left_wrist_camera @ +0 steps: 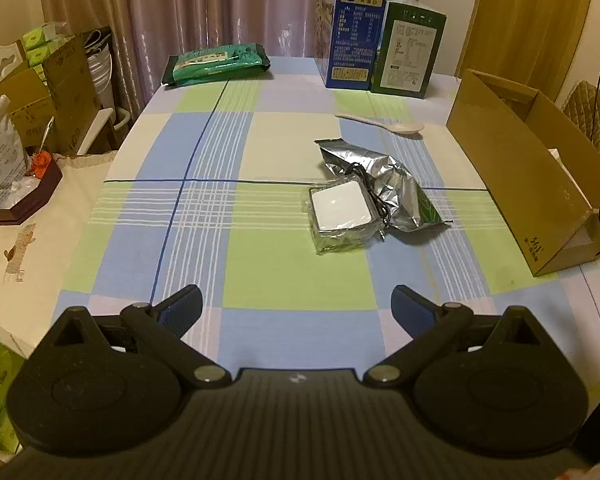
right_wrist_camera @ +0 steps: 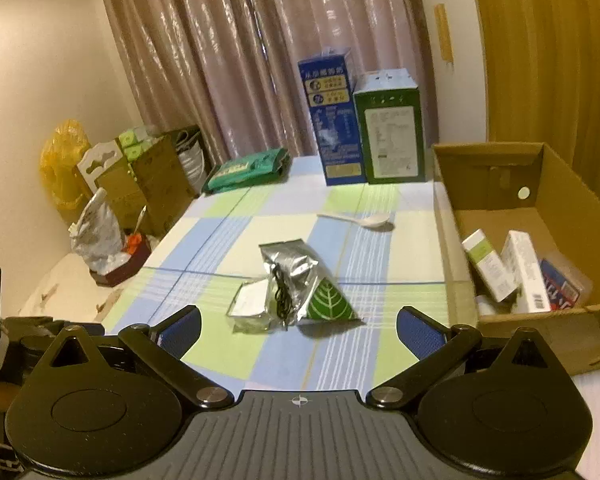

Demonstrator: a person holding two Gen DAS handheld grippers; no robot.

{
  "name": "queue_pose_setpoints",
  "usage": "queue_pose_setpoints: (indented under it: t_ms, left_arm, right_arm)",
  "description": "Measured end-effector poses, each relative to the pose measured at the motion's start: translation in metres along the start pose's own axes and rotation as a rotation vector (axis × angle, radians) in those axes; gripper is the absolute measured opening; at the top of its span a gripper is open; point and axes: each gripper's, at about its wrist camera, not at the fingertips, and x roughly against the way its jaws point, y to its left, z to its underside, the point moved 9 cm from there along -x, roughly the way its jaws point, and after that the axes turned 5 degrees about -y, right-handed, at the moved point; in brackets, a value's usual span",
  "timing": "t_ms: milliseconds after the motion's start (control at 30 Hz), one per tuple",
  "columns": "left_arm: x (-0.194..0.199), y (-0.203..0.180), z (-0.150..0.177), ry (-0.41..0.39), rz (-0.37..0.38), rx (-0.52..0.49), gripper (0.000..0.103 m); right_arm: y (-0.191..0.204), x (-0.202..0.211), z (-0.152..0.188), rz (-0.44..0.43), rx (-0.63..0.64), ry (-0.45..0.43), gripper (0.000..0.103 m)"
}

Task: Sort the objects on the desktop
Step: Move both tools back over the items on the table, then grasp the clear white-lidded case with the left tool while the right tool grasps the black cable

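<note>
A crumpled silver foil bag with a green leaf print lies mid-table. Against its near left side sits a small wrapped packet with a white top, and a black cord lies across them. A white spoon lies further back. An open cardboard box stands at the right, with several small boxes inside. My left gripper is open and empty, short of the packet. My right gripper is open and empty, just short of the bag.
A blue carton and a green carton stand at the table's back. A green flat pack lies back left. A side surface at left holds a dark tray and boxes.
</note>
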Motion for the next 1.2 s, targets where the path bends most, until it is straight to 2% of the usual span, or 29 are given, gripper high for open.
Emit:
queue_pose_setpoints:
  t_ms: [867,1200]
  left_arm:
    - [-0.082,-0.006,-0.007,0.066,0.026,-0.084,0.099]
    - [-0.117,-0.017,-0.011,0.052,0.073,-0.094,0.094]
  right_arm:
    - [-0.012,-0.094,0.016,0.001,0.004,0.093,0.101]
    - [-0.024,-0.144,0.016,0.035,0.044,0.105,0.1]
